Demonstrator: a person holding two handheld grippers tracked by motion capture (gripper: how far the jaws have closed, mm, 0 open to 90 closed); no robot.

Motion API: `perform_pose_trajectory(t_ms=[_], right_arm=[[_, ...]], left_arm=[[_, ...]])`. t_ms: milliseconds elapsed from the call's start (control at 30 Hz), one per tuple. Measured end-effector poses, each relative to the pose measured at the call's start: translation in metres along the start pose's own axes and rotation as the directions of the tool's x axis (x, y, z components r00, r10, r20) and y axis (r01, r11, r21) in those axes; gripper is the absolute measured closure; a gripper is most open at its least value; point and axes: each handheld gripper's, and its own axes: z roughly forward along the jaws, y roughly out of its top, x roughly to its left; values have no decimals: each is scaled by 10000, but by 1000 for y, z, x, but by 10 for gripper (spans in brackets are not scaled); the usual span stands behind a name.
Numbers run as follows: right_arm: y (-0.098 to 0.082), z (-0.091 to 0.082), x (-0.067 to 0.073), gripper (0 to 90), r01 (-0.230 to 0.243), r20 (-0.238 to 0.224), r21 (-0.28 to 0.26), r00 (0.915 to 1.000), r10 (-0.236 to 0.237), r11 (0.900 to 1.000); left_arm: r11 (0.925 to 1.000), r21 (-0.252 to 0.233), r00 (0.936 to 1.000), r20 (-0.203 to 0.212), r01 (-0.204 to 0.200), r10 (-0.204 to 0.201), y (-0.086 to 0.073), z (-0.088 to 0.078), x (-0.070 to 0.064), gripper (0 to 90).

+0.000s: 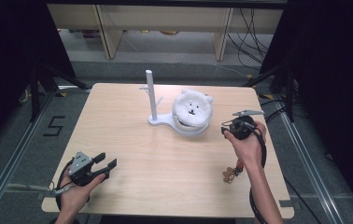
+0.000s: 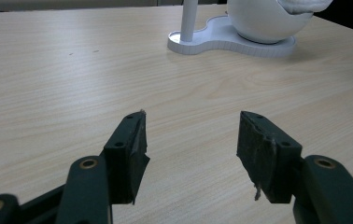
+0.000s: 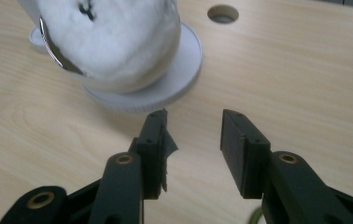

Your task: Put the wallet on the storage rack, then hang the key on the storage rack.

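A white plush bear head (image 1: 192, 108) sits in a white bowl on a white stand (image 1: 161, 121) with an upright post (image 1: 151, 93), at the table's far middle. In the right gripper view the plush (image 3: 114, 42) and the stand's round base (image 3: 184, 65) lie just ahead and to the left of the jaws. My right gripper (image 1: 224, 130) (image 3: 194, 130) is open, a short way right of the stand, and holds nothing. My left gripper (image 1: 109, 159) (image 2: 191, 135) rests open near the front left, far from the stand (image 2: 230, 39), and is empty too.
A small brown charm (image 1: 229, 175) lies on the table beside the right forearm. A round hole (image 3: 222, 14) is set in the tabletop beyond the stand. Bare wood (image 1: 165, 158) stretches between the two grippers. Black frames and cables stand around the table.
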Motion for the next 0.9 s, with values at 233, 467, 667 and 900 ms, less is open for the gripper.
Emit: perform_pose_trajectory(t_ms=[233,467,667,900], right_arm=[[-30,-11,-11,623,-884,118,656,9961,879,9939],[-46,-22,-20,617,-1183,377,783,9926,1157,9899],[-54,-26,-27,608,-1470,424,623,9886,1446,9872],[-60,-29,-29,605,-1808,402,624,9831,1785,9815]], left_arm=[[10000,-20,10000,-15,13,-13,1,0,0,424],[10000,5,10000,0,-37,37,0,0,0,424],[9999,-114,9999,112,-110,111,1,2,0,424],[9995,-195,9993,275,-249,254,0,1,-2,423]])
